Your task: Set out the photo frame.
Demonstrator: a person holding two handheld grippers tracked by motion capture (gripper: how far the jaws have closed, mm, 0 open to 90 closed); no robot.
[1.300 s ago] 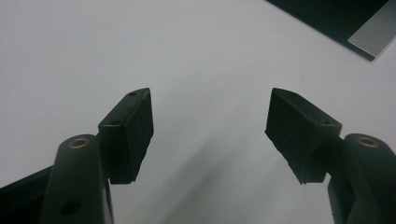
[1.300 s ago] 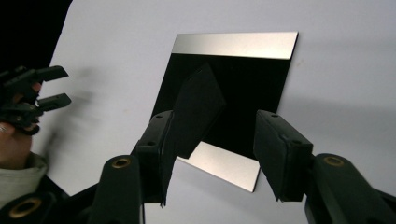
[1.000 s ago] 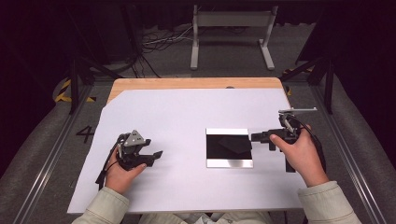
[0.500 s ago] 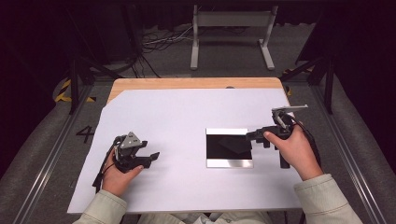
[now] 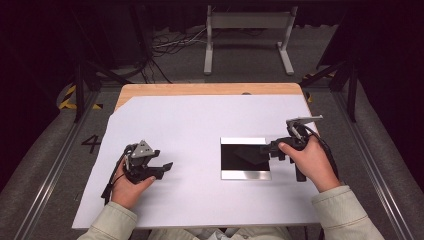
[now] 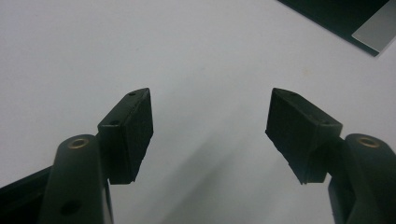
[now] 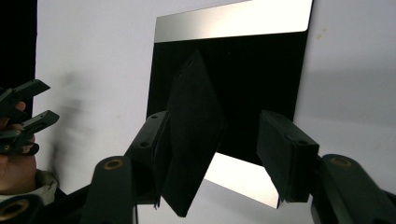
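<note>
Since the earlier pictures, the right gripper [image 5: 267,148] has been lowered and brought inward, so that its tips now lie over the right edge of the black plate [image 5: 245,158]; the left gripper [image 5: 162,169] is seen in the same place as before. The plate is laid flat on the white sheet [image 5: 200,125], right of centre, with a bright silvery strip along its near edge and another along its far edge.

In the high view, a dark slanted shape is seen on the plate's surface by the right gripper's tips, but what it is cannot be told from there. In the right gripper view, a thin, dark, diamond-shaped piece [image 7: 194,135] is shown standing on edge against the inner face of the left-hand jaw, with a clear gap to the other jaw. The jaws are spread, and the piece is not pinched between both pads. The left gripper [image 7: 23,116] is also seen there at the left edge, over a hand.

In the left gripper view, the jaws of the left gripper [image 6: 210,119] are spread wide over bare white sheet with nothing between them, and a corner of the plate [image 6: 345,16] is visible at the top right.
</note>
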